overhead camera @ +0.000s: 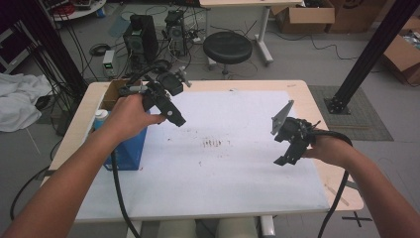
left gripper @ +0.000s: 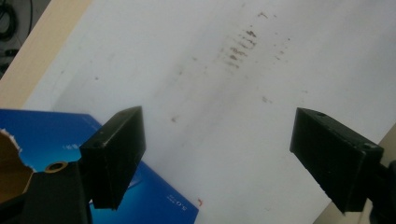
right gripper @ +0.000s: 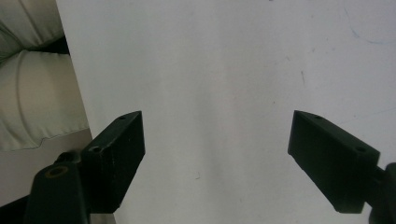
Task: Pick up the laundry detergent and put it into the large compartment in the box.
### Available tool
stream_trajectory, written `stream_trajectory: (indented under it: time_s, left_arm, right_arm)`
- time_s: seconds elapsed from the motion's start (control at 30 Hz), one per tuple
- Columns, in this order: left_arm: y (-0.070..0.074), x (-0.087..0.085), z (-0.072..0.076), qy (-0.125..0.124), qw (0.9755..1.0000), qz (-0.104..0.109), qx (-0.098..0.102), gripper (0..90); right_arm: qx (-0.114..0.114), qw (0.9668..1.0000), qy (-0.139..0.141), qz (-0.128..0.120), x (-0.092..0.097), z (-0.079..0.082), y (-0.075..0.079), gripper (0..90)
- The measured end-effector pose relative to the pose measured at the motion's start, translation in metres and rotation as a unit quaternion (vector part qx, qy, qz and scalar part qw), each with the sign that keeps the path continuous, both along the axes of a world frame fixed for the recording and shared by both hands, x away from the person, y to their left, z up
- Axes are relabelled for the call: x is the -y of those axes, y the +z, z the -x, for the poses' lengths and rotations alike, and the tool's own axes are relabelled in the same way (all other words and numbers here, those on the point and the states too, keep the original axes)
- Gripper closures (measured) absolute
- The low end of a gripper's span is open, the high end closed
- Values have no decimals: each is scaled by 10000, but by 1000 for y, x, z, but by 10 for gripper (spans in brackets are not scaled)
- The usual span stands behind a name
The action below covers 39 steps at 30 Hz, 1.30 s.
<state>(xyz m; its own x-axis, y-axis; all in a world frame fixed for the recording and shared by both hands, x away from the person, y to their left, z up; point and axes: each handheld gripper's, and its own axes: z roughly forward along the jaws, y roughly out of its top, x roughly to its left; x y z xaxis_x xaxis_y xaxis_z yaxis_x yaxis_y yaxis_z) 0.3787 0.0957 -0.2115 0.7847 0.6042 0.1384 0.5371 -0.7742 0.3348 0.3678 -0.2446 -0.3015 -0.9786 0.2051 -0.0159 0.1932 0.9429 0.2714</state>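
My left gripper (overhead camera: 176,119) is held above the left side of the table, over the near corner of a blue box (overhead camera: 127,150). In the left gripper view its jaws (left gripper: 233,158) stand wide apart with nothing between them, above the white sheet (left gripper: 196,93) and the blue box (left gripper: 159,203). My right gripper (overhead camera: 284,158) hovers over the right part of the white sheet (overhead camera: 237,168). In the right gripper view it (right gripper: 236,158) is open and empty, with bare sheet (right gripper: 210,70) beneath.
Brown stains (overhead camera: 213,143) mark the sheet's middle. A bottle with a white cap (overhead camera: 100,115) and a cardboard box (overhead camera: 112,91) stand at the table's left edge. A black stool (overhead camera: 227,47) and computer towers (overhead camera: 141,34) stand beyond the far edge.
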Motion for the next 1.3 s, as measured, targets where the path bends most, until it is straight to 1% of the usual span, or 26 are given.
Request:
stream_trajectory:
  time_s: [0.1, 0.13, 0.2, 0.23, 0.27, 0.3, 0.33, 0.37, 0.43, 0.47, 0.5, 0.53, 0.6, 0.67, 0.7, 0.73, 0.77, 0.8, 0.83, 0.87, 0.9, 0.93, 0.97, 1.07, 1.17, 1.3]
  left_arm:
    - [-5, 7, 3, -294, 9995, -76, -2, 192]
    - [-5, 7, 3, -294, 9995, -76, -2, 193]
    - [-9, 12, 5, -482, 9988, -129, -19, 191]
    - [-9, 12, 5, -482, 9988, -129, -19, 191]
    - [-11, 17, 6, -646, 9978, -147, -32, 191]
    - [-12, 20, 7, -741, 9971, -147, -45, 190]
    - [-12, 20, 7, -741, 9971, -147, -45, 190]
    - [-15, 25, 7, -859, 9961, -186, -77, 191]
    - [-18, 29, 9, -1001, 9947, -216, -100, 192]
    - [-18, 29, 9, -1001, 9947, -216, -100, 194]
    - [-20, 33, 9, -1063, 9939, -251, -120, 194]
    - [-20, 33, 9, -1063, 9939, -251, -120, 194]
    - [-23, 38, 8, -1143, 9929, -283, -140, 195]
    - [-26, 42, 8, -1271, 9914, -276, -169, 195]
    - [-27, 43, 8, -1307, 9908, -290, -178, 195]
    - [-27, 43, 8, -1307, 9908, -290, -178, 194]
    - [-29, 46, 7, -1387, 9897, -300, -191, 195]
    - [-29, 46, 7, -1387, 9897, -300, -191, 196]
    - [-32, 49, 6, -1448, 9887, -337, -208, 194]
    - [-32, 49, 6, -1448, 9887, -337, -208, 196]
    - [-34, 52, 6, -1505, 9877, -373, -209, 198]
    - [-34, 52, 6, -1505, 9877, -373, -209, 196]
    - [-36, 54, 5, -1563, 9867, -382, -236, 197]
    - [-37, 55, 5, -1592, 9862, -385, -242, 197]
    - [-37, 56, 5, -1632, 9857, -338, -255, 196]
    - [-37, 56, 4, -1618, 9860, -323, -248, 197]
  right_arm:
    - [-17, 10000, 23, -17, -2, -1, 0, 184]
    - [-17, 10000, 23, -17, -2, -1, 0, 184]
    - [-36, 10000, 0, -22, -2, -2, 0, 184]
    - [-41, 10000, -11, -17, -3, -2, -1, 184]
    - [-44, 10000, -2, -19, -3, -3, -1, 184]
    - [-43, 10000, -8, -14, -3, -3, -1, 184]
    - [-43, 10000, -8, -14, -3, -3, -1, 184]
    - [-60, 10000, -27, -2, -3, -3, -2, 184]
    - [-74, 10000, -31, 5, -4, -3, -2, 184]
    - [-74, 10000, -31, 5, -4, -3, -2, 184]
    - [-84, 10000, -44, 1, -4, -3, -1, 184]
    - [-84, 10000, -44, 1, -4, -3, -1, 184]
    - [-89, 9999, -55, -1, -4, -3, -1, 184]
    - [-87, 9999, -56, -47, -3, -4, -1, 184]
    - [-87, 9999, -63, -54, -3, -4, -1, 183]
    - [-87, 9999, -63, -54, -3, -4, -1, 183]
    - [-101, 9999, -63, -57, -3, -5, -1, 183]
    - [-101, 9999, -63, -57, -3, -5, -1, 183]
    - [-117, 9999, -56, -62, -4, -7, -1, 183]
    - [-122, 9999, -69, -74, -4, -8, -1, 183]
    - [-117, 9999, -80, -87, -4, -9, -2, 183]
    - [-113, 9999, -72, -100, -4, -10, -2, 182]
    - [-115, 9998, -72, -109, -4, -10, -2, 182]
    - [-125, 9999, -58, -102, -5, -12, -3, 183]
    - [-132, 9999, -58, -86, -5, -14, -2, 183]
    - [-122, 9999, -72, -95, -5, -13, -2, 183]
